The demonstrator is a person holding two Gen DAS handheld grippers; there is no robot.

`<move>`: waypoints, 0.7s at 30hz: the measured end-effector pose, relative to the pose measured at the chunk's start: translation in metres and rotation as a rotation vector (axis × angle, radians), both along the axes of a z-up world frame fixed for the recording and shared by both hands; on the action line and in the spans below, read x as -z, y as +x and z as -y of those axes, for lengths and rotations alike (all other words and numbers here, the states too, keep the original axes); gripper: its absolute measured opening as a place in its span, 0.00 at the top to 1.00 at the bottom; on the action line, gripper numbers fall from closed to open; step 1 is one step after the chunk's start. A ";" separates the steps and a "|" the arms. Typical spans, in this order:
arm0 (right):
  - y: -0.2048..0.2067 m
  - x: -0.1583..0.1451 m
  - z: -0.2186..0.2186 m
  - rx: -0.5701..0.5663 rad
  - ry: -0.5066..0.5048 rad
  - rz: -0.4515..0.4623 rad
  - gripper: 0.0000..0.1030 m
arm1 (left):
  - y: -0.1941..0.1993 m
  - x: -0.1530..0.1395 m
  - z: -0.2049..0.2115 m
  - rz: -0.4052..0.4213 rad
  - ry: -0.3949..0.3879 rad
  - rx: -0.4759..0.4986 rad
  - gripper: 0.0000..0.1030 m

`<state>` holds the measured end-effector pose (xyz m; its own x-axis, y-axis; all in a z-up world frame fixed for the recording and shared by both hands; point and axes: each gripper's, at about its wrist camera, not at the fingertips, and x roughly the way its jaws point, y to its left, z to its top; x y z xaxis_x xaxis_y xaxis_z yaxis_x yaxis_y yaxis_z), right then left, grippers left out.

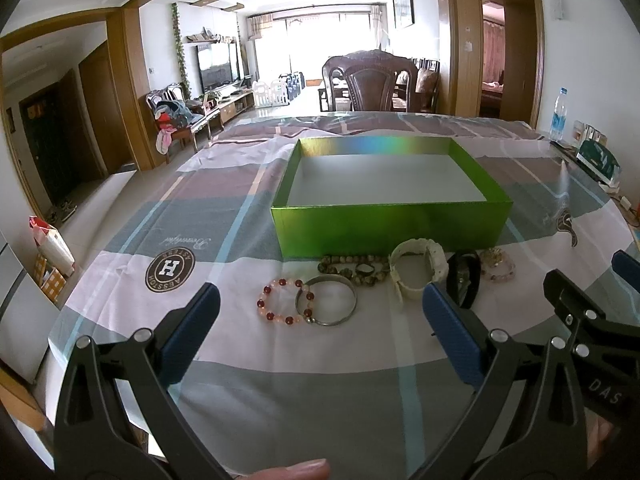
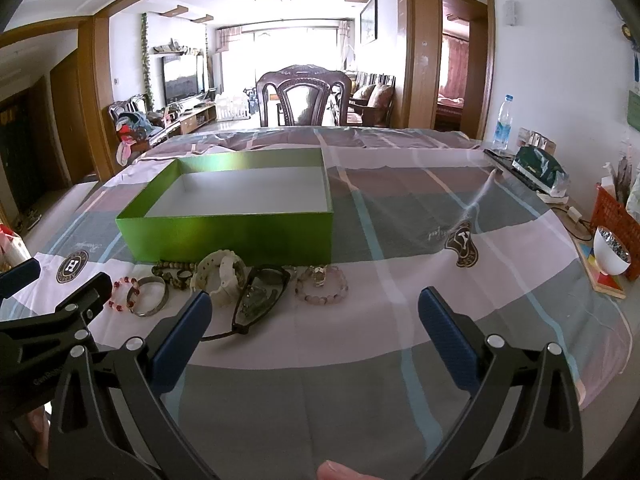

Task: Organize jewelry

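Note:
An empty green box (image 1: 394, 226) (image 2: 232, 234) stands on the table. In front of it lies a row of jewelry: a red bead bracelet (image 1: 285, 301) (image 2: 122, 294), a silver bangle (image 1: 326, 300) (image 2: 148, 296), a dark bead string (image 1: 354, 268) (image 2: 174, 272), a white watch (image 1: 418, 268) (image 2: 222, 274), black glasses (image 1: 464, 278) (image 2: 260, 296), and a pink bead bracelet (image 1: 498, 264) (image 2: 322, 284). My left gripper (image 1: 320, 320) is open, just short of the bangle. My right gripper (image 2: 314, 326) is open, near the glasses and pink bracelet.
The table carries a plaid cloth (image 1: 224, 208). At its right edge stand a water bottle (image 2: 502, 122), a green bag (image 2: 540, 168), a red basket (image 2: 612, 210) and a white bowl (image 2: 610, 252). A wooden chair (image 2: 302, 96) stands behind the table.

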<state>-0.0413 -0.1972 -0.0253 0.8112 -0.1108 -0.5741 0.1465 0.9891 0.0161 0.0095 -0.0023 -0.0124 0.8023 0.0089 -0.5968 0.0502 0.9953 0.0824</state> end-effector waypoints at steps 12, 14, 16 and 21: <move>0.002 0.003 0.000 0.000 0.000 -0.004 0.02 | 0.000 0.001 0.000 -0.002 0.000 0.000 0.03; 0.002 0.002 0.000 -0.001 -0.001 -0.005 0.02 | 0.000 0.001 -0.001 -0.002 0.000 -0.001 0.03; 0.002 0.003 0.000 0.000 0.000 -0.006 0.02 | 0.000 0.001 0.000 -0.003 0.000 0.000 0.03; 0.005 0.007 -0.002 0.004 -0.007 -0.013 0.02 | 0.001 0.004 -0.001 -0.006 0.001 -0.001 0.03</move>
<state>-0.0360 -0.1948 -0.0323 0.8033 -0.1178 -0.5838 0.1505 0.9886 0.0077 0.0110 -0.0011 -0.0161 0.7987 0.0106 -0.6016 0.0493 0.9953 0.0830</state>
